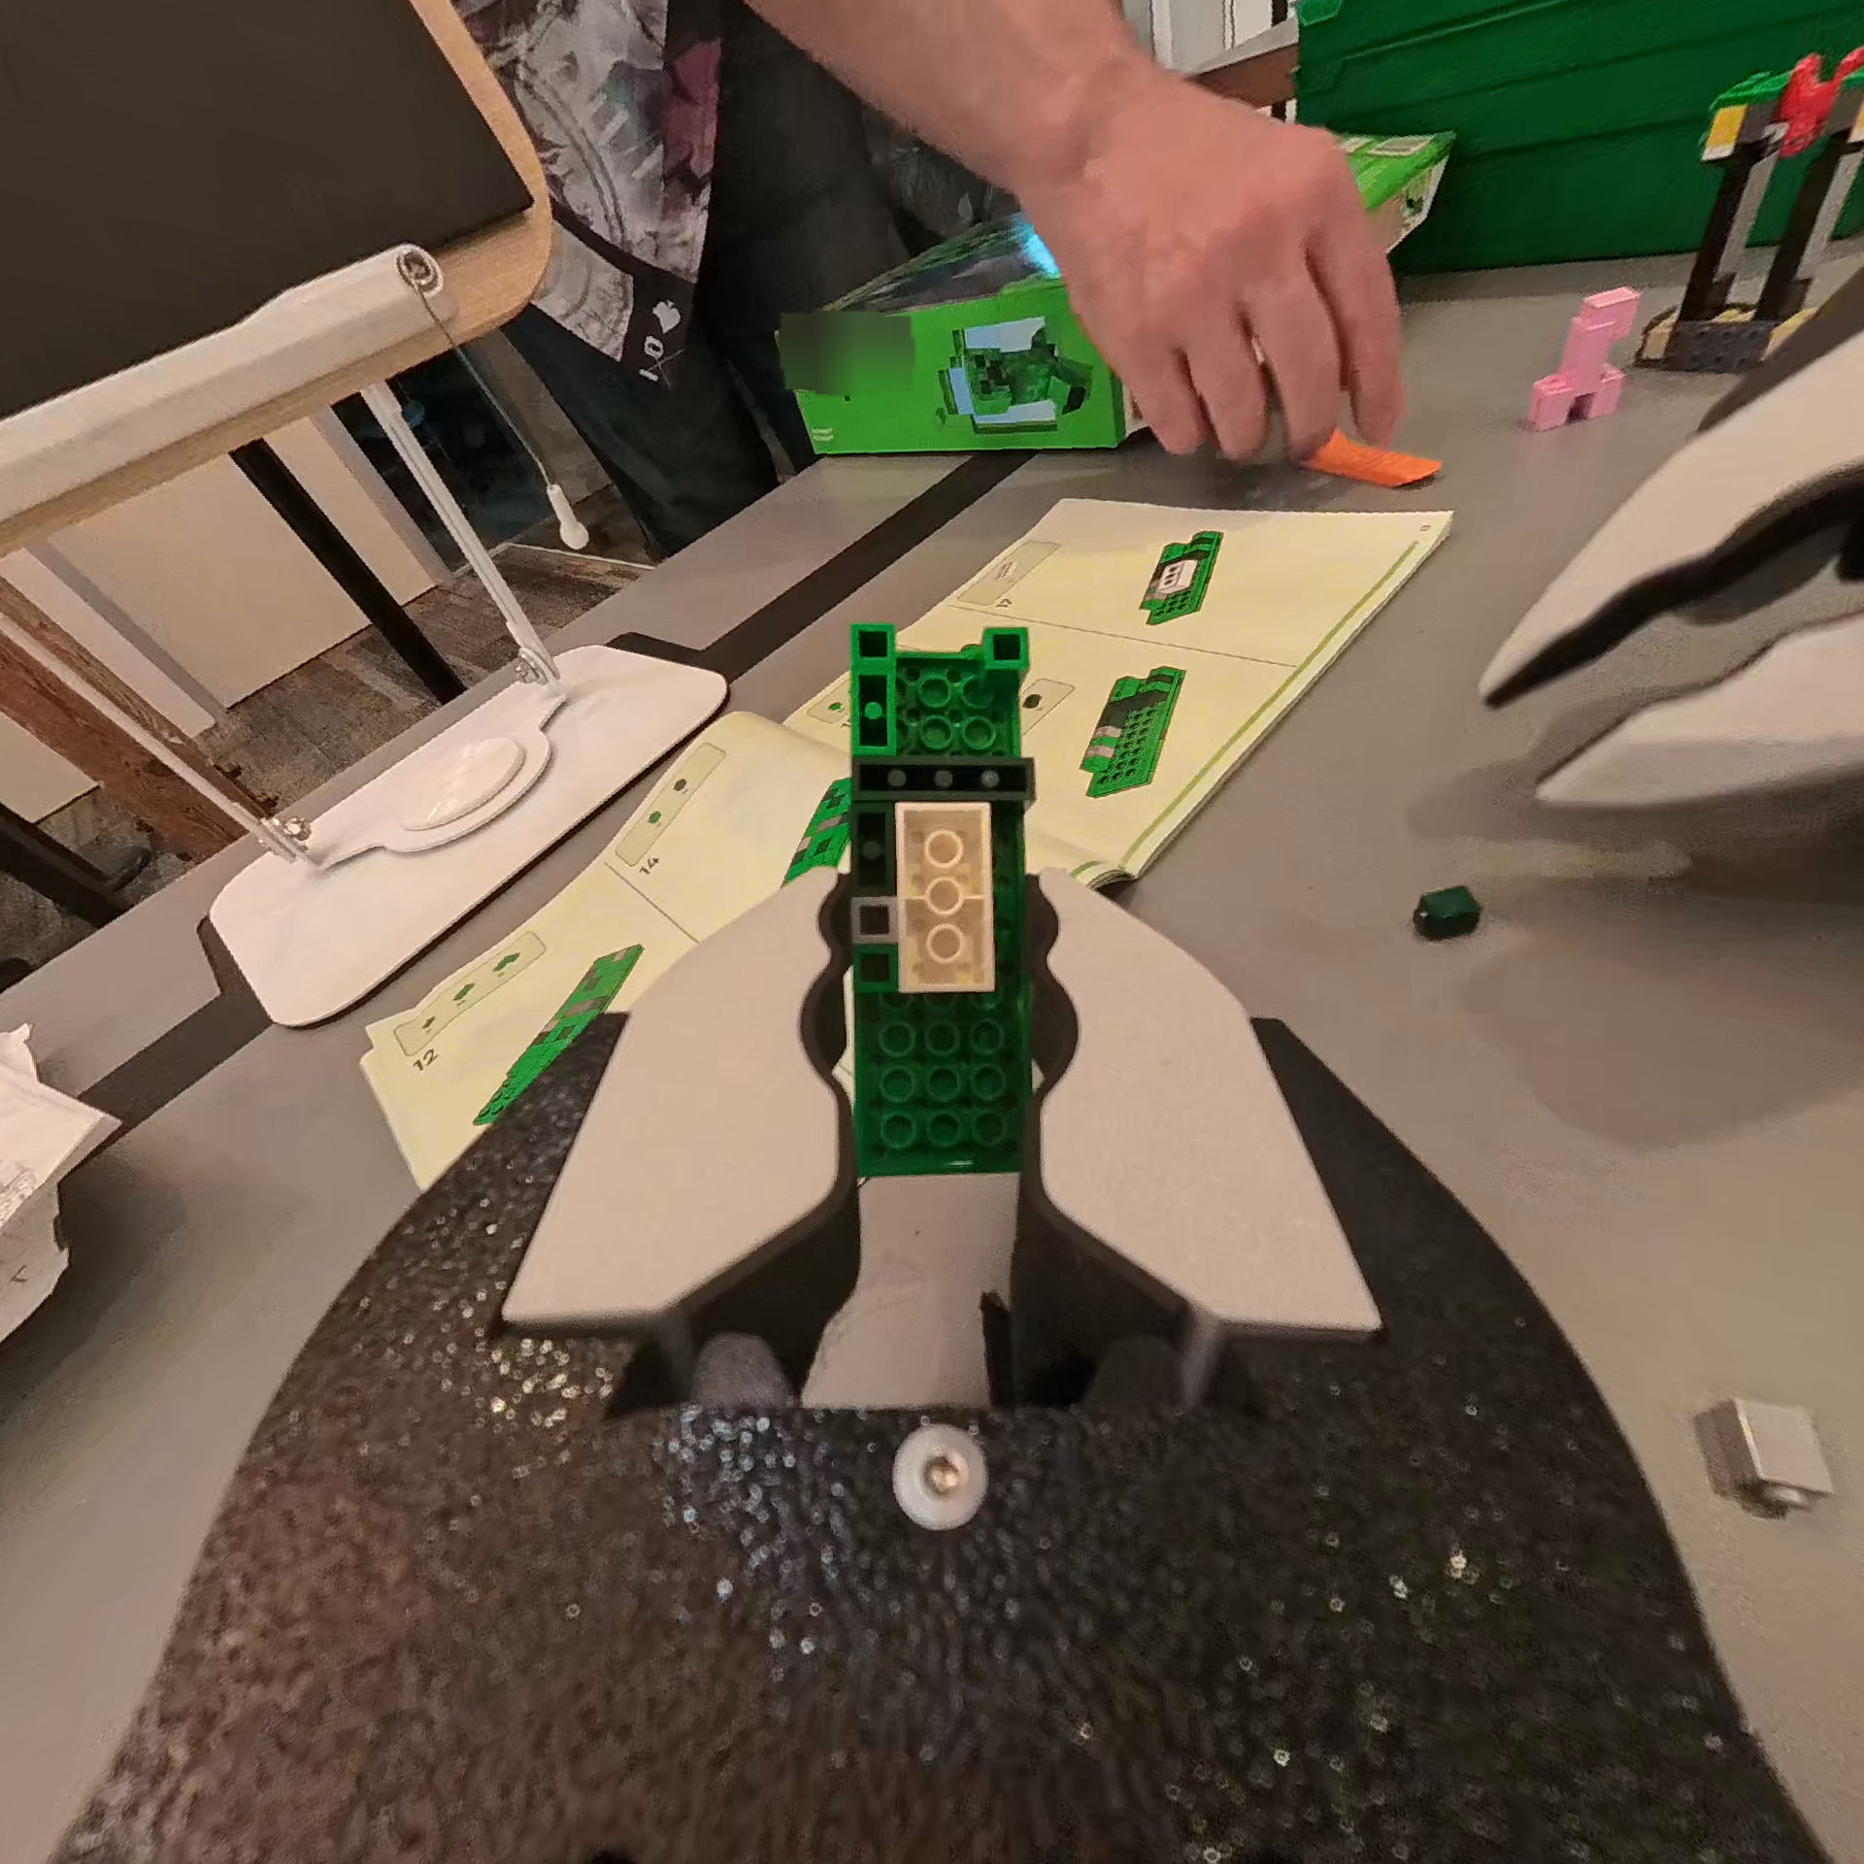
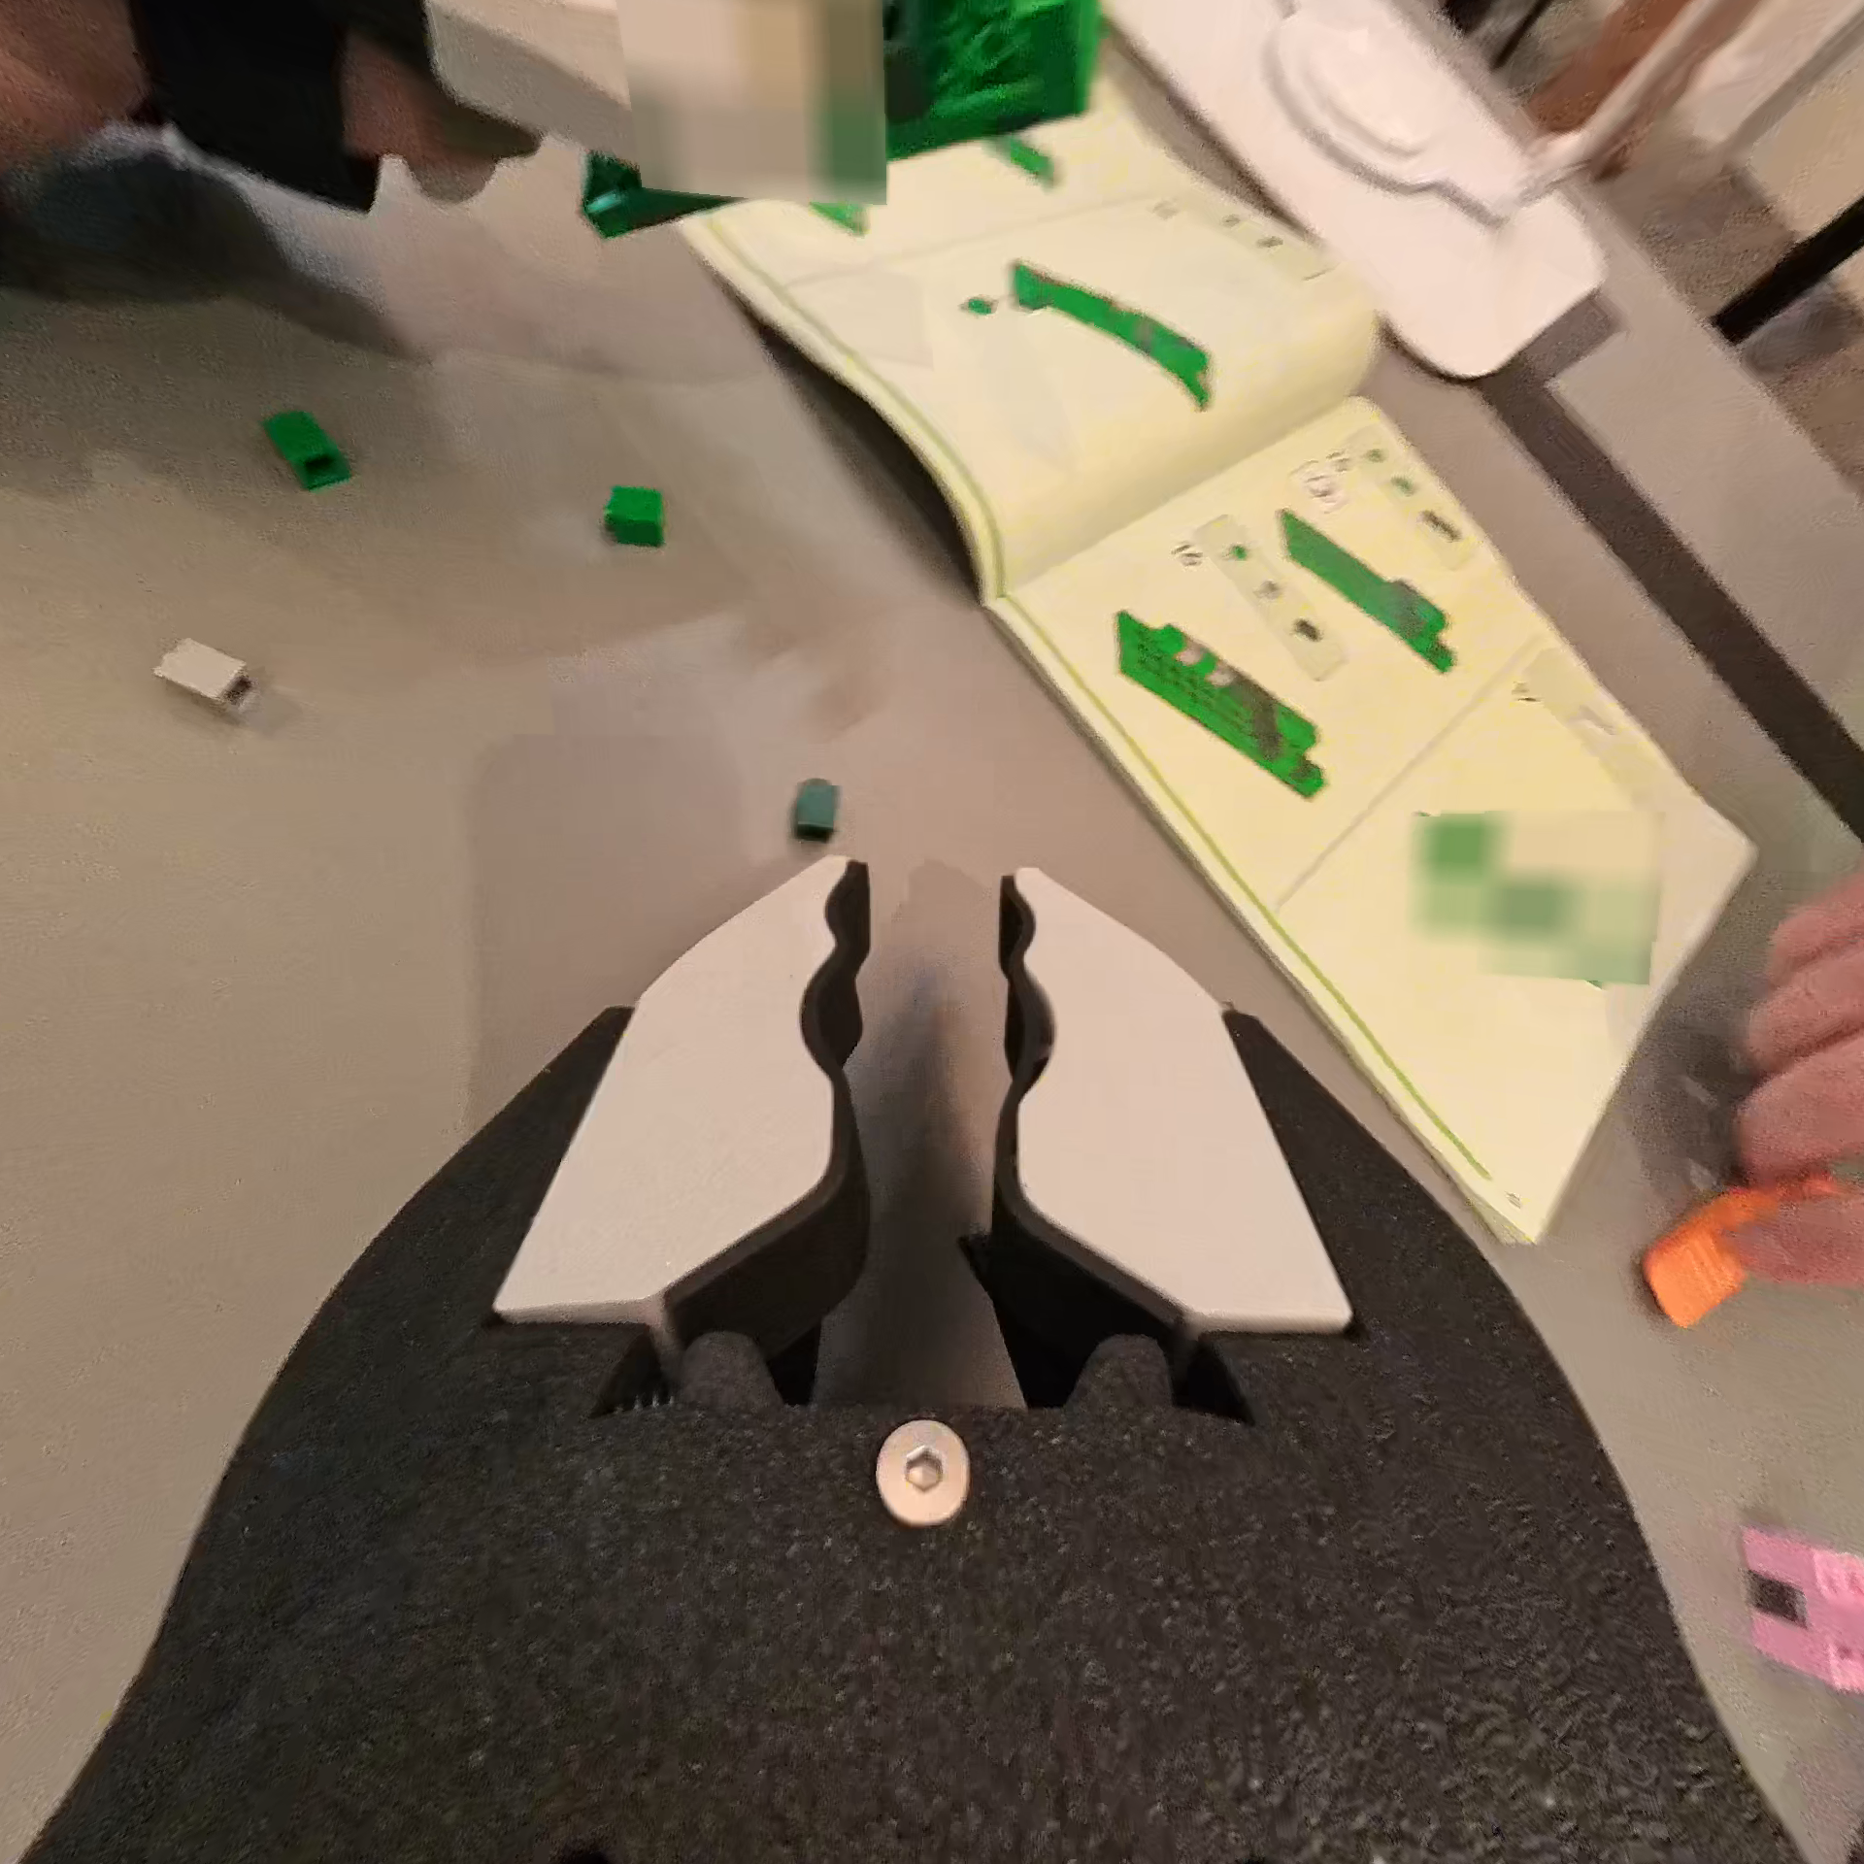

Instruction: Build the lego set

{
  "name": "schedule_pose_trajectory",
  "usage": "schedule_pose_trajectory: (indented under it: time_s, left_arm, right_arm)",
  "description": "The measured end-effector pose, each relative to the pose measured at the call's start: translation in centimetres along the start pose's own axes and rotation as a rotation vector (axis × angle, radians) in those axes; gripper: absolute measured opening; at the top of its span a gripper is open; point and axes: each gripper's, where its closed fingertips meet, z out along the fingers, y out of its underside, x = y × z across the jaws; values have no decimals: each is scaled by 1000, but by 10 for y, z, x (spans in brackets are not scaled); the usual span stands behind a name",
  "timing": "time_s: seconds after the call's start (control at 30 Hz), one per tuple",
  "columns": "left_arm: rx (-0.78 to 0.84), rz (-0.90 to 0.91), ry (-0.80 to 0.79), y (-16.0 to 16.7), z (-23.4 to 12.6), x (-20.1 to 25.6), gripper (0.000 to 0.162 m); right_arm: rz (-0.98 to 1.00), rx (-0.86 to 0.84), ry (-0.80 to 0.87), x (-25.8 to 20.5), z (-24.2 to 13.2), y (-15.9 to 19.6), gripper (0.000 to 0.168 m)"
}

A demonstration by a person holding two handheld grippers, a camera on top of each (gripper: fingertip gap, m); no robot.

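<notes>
Grey desk carries an open instruction booklet and scattered loose bricks. Left gripper clamps the green assembly upright above the booklet. Right gripper hangs empty, jaws narrowly parted, just short of a dark green brick. Risk: an off-centre grab would likely flick it away. A bare hand reaches over an orange tool by the far edge.

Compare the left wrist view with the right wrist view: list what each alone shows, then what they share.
Left wrist view only: the left gripper shut on the tall green brick assembly, a green cardboard box, a black brick tower.

Right wrist view only: the open, empty right gripper, two bright green loose bricks.

Both: the open yellow instruction booklet, orange flat tool, dark green small brick.
</notes>
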Motion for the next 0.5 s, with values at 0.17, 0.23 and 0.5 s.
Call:
schedule_pose_trajectory:
  time_s: [0.17,0.23,0.5]
  left_arm:
    - [8,4,10,-1,0,2,32]
    - [16,1,16,-2,0,3,32]
    - [39,31,31,-7,0,10,32]
  right_arm:
    - [47,171,245,49,-34,1,24]
    - [56,228,345,67,-47,4,22]
    - [64,410,611,113,-82,13,11]
